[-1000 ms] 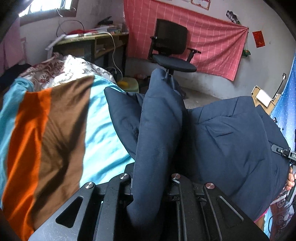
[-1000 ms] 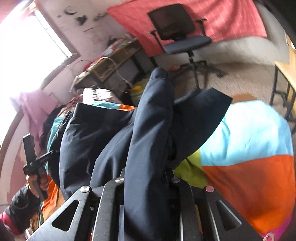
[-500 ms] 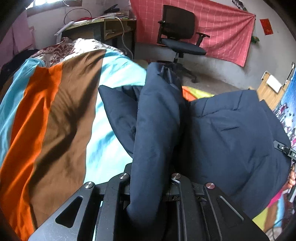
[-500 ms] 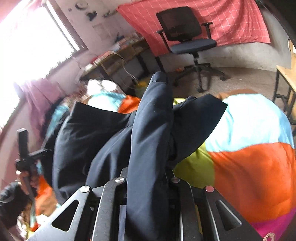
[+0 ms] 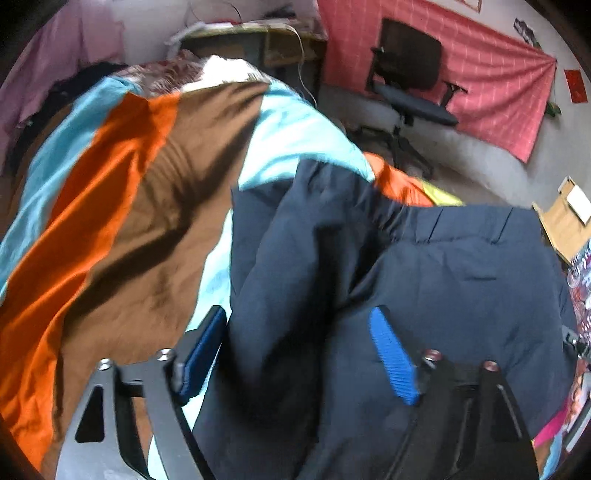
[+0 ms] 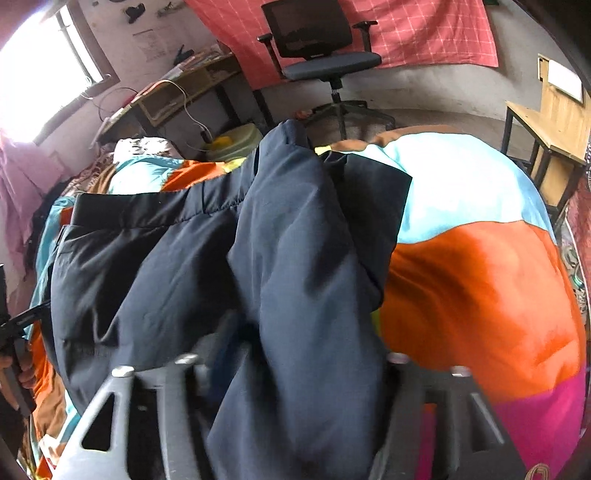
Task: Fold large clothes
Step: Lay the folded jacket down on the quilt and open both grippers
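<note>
- So the navy trousers point(image 5: 461, 295) are spread over the bed's striped bedspread point(image 5: 122, 221), waistband end pointing toward the far side of the room
- Left gripper point(image 5: 299, 354): jaws are spread wide apart, both blue pads point(image 5: 393, 358) showing, and a thick fold of the trousers just lies loose between them, not pinched
- The left-hand pad sits right at the fabric's edge, over the brown and pale blue stripes
- Right gripper point(image 6: 295, 369): jaws look parted too, metal frames well out to either side, with a bunched leg point(image 6: 306, 258) draped down the middle; the pads are hidden under cloth and blurred, so can't say whether anything touches
- From the right wrist view the trousers cover the left part of the bed, and the orange, pale blue and pink panels point(image 6: 480, 288) stay bare on the right
- Background stuff: black office chair point(image 6: 317, 40) in front of a pink checked cloth point(image 6: 424, 33) on the wall, a cluttered table point(image 6: 173, 96) by the window, wooden table point(image 6: 554, 125) at far right
</note>
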A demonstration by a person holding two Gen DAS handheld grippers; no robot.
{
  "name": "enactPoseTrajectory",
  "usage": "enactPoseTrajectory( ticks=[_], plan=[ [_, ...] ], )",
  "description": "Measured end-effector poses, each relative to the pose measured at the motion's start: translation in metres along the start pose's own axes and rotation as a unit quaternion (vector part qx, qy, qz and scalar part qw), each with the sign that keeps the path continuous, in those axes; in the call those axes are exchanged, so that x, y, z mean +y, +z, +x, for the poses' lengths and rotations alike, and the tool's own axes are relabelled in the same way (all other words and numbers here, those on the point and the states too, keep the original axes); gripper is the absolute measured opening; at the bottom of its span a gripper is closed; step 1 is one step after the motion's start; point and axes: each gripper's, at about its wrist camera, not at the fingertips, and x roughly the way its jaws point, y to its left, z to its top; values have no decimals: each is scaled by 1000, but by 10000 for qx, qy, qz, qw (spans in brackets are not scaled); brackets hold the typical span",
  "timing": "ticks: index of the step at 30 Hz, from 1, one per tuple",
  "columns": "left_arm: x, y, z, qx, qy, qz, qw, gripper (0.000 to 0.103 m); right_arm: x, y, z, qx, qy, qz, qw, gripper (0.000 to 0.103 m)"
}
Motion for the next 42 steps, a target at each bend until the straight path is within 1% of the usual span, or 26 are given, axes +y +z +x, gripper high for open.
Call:
enactPoseTrajectory(
  ticks=[1,2,4,5,7,9,12,13,14,16,19,24,27,29,32,34,37,42],
  plan=[
    [-2,0,-3,-52,39,2,10000,83,3,-1,-2,-74,-141,-21,9999,85],
    [-3,-1,-7,-105,62,17,9999,85,4,-3,-2,-117,-216,-47,9997,87],
    [-5,-3,-14,-191,74,23,9998,85,9,-5,-3,-168,-459,-137,9987,90],
    [-5,-3,-18,-243,64,1,9997,85,10,-7,-4,-196,-534,-180,9982,93],
    [-3,-4,-25,-360,29,-95,9993,86,16,-10,-10,-341,-698,-329,9964,97],
    [0,-6,-34,-469,-107,-307,9984,87,21,-13,-16,-474,-777,-451,9948,101],
    [6,-6,-49,-625,-314,-687,9952,89,31,-17,-30,-781,-829,-623,9915,103],
    [6,-6,-54,-672,-367,-774,9941,92,34,-18,-35,-881,-841,-668,9903,103],
    [6,-6,-61,-711,-408,-846,9930,100,38,-20,-40,-978,-848,-711,9890,103],
    [7,-7,-70,-740,-430,-884,9924,101,44,-24,-52,-1141,-843,-767,9869,103],
    [5,-11,-82,-758,-515,-798,9926,101,53,-29,-64,-1303,-799,-779,9852,103],
    [2,-27,-104,-993,-450,-696,9916,101,65,-42,-83,-1497,-747,-836,9824,103],
    [-1,-37,-120,-1166,-371,-597,9907,101,73,-51,-94,-1643,-714,-833,9803,103],
    [-4,-46,-132,-1392,-323,-519,9884,101,76,-57,-102,-1735,-680,-813,9791,103],
    [-10,-58,-150,-1668,-265,-299,9852,101,84,-68,-116,-1869,-600,-810,9772,103],
    [-15,-64,-159,-1765,-226,-157,9839,101,89,-76,-124,-1956,-566,-856,9753,103],
    [-22,-76,-171,-1861,-203,50,9823,101,99,-87,-136,-2077,-545,-954,9720,103],
    [-32,-95,-184,-2007,-55,339,9791,101,108,-104,-154,-2265,-490,-1004,9676,103]
  ],
)
